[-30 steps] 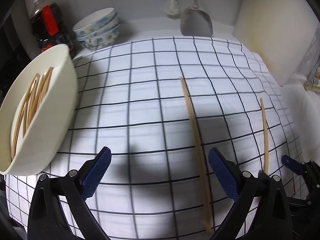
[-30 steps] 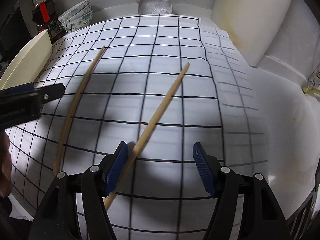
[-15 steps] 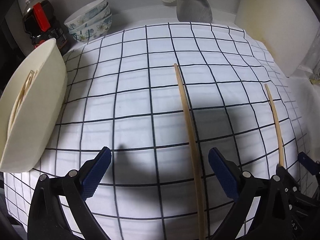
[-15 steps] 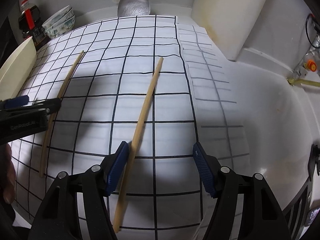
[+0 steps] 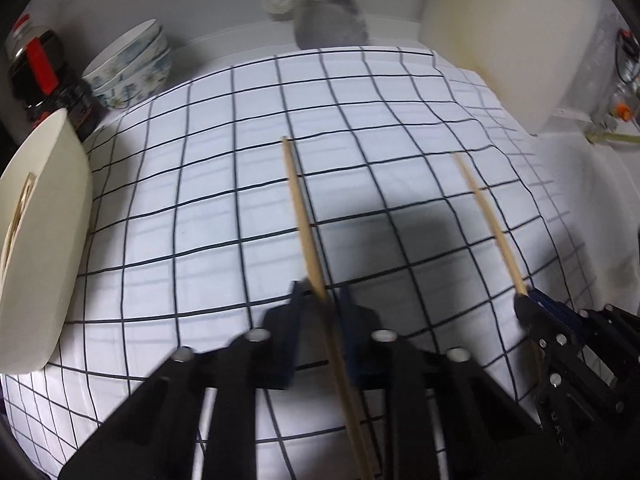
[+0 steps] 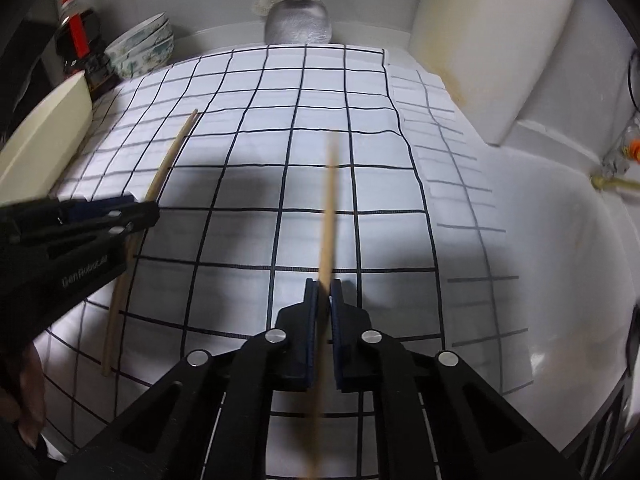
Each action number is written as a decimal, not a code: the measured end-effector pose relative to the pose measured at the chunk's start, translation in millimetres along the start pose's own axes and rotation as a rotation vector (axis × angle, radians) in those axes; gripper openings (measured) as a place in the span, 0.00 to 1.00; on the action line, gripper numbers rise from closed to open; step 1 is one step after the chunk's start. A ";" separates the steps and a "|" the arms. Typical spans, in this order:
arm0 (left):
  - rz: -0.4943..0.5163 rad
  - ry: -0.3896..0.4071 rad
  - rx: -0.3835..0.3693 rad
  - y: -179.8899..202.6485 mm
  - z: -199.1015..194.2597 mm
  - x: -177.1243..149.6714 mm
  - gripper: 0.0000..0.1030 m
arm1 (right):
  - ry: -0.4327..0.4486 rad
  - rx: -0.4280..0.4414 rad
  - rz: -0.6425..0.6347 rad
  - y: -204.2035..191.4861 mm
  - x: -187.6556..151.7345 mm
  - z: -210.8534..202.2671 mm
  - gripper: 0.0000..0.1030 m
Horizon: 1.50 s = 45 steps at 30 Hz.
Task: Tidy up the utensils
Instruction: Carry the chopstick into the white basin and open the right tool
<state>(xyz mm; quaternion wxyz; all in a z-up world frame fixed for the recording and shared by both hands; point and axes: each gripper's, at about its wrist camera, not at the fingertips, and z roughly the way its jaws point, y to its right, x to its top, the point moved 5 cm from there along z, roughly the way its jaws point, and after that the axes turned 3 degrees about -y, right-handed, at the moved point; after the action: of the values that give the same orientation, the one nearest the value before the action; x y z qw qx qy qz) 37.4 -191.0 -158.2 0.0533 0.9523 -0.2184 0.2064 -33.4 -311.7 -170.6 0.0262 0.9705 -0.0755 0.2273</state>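
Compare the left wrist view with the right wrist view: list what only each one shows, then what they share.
Only the left wrist view shows the chopsticks lying inside the cream tray.

Only the right wrist view shows part of the person's hand at the lower left edge.

Both show the left tongs and right tongs, each having just closed on a chopstick (left chopstick, right chopstick), plus the checked cloth, stacked bowls, dark bottle and hanging spatula.
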 end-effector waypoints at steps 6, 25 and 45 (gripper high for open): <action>0.001 -0.014 -0.032 -3.5 -7.1 -1.4 0.07 | -0.008 0.002 0.060 7.9 -3.8 -4.6 0.06; -0.107 0.209 -0.100 -104.9 -145.4 20.3 0.07 | 0.196 0.142 0.002 -72.8 62.3 -99.4 0.06; -0.364 0.252 0.171 -311.6 -156.3 -4.0 0.07 | 0.169 0.366 -0.273 -291.1 145.2 -87.1 0.06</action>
<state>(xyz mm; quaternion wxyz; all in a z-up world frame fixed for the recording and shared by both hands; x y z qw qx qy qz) 112.8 120.7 -21.3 0.0355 0.9437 -0.0165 0.3286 103.2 -36.5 -32.7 -0.1136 0.9378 0.1014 0.3119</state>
